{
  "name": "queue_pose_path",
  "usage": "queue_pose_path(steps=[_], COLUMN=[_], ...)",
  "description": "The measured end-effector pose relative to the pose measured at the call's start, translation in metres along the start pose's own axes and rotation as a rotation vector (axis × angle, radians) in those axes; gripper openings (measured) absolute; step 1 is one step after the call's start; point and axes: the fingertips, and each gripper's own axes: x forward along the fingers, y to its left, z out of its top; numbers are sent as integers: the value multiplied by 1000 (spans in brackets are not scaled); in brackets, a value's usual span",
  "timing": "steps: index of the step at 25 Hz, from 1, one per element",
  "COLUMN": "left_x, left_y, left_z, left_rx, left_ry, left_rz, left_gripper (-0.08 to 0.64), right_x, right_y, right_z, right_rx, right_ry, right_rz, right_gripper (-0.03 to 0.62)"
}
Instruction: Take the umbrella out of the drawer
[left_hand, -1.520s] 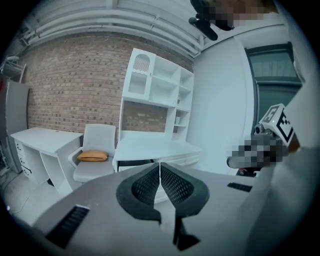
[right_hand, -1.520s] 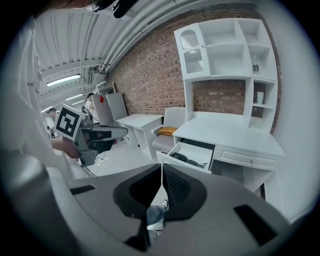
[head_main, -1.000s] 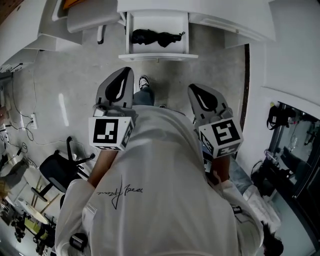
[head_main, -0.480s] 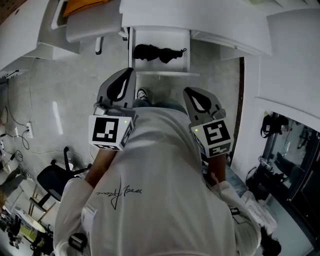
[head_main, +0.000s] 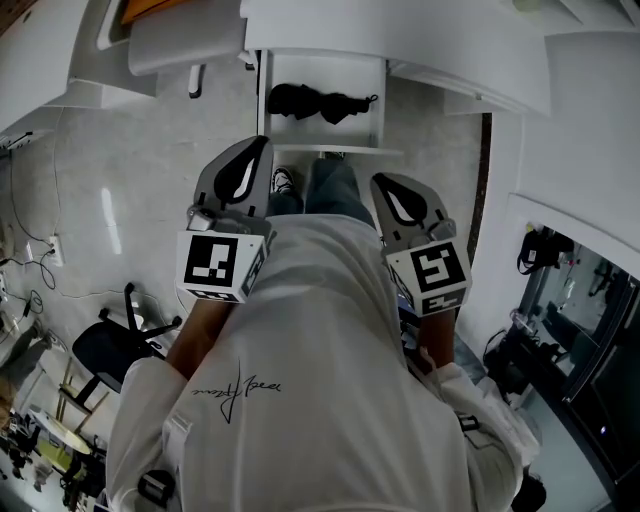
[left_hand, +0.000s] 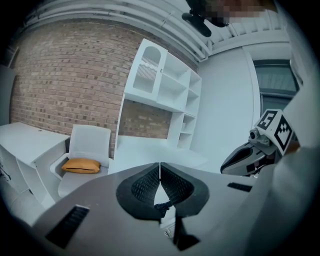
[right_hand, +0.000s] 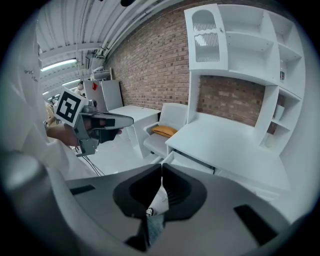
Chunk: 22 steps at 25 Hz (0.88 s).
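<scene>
A black folded umbrella (head_main: 320, 103) lies in the open white drawer (head_main: 330, 150) at the top middle of the head view. Both grippers are held in front of the person's chest, short of the drawer and apart from it. My left gripper (head_main: 262, 142) has its jaws together with nothing between them. A bit of the umbrella (left_hand: 162, 205) shows below its tips. My right gripper (head_main: 380, 180) is also shut and empty. In the right gripper view the drawer (right_hand: 192, 159) sits under the desk top, and the left gripper (right_hand: 100, 122) is at the left.
A white desk (right_hand: 225, 145) with a shelf unit stands against a brick wall. A white chair with an orange cushion (left_hand: 81, 165) is left of the drawer. A black office chair (head_main: 110, 345) and cables are on the floor at left, and dark equipment (head_main: 530, 350) at right.
The person has stepped toward the desk, so the drawer now sits nearer both grippers, and a leg in jeans shows between them. Both grippers stay shut and empty.
</scene>
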Motion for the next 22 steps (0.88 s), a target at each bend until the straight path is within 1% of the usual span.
queue_pose_path(steps=[2,7,10,12,17,22], left_x=[5,21,28,31,37,45], left_y=[-2,-7,-5,-4,-7,-11], left_z=[-1,0,2,2,-4,-12], left_rx=[-16,-22,-20,-19,-42,-53], left_ry=[6,18,-3,-7,28,60], left_rz=[-3,6,39,55,71,81], left_gripper=[18,18,18,18,18,18], right_x=[1,6,9,9,16,30], right_y=[-4,-23,-34,-39,-51,-64], right_z=[4,9,12,12,11,7], right_rx=[-16,-39,-62,-59,-72,-121], right_ry=[3,18,23,22,36,64], right_rz=[12,43,65,86,120,141], right_gripper=[26,26,26,26,26,26])
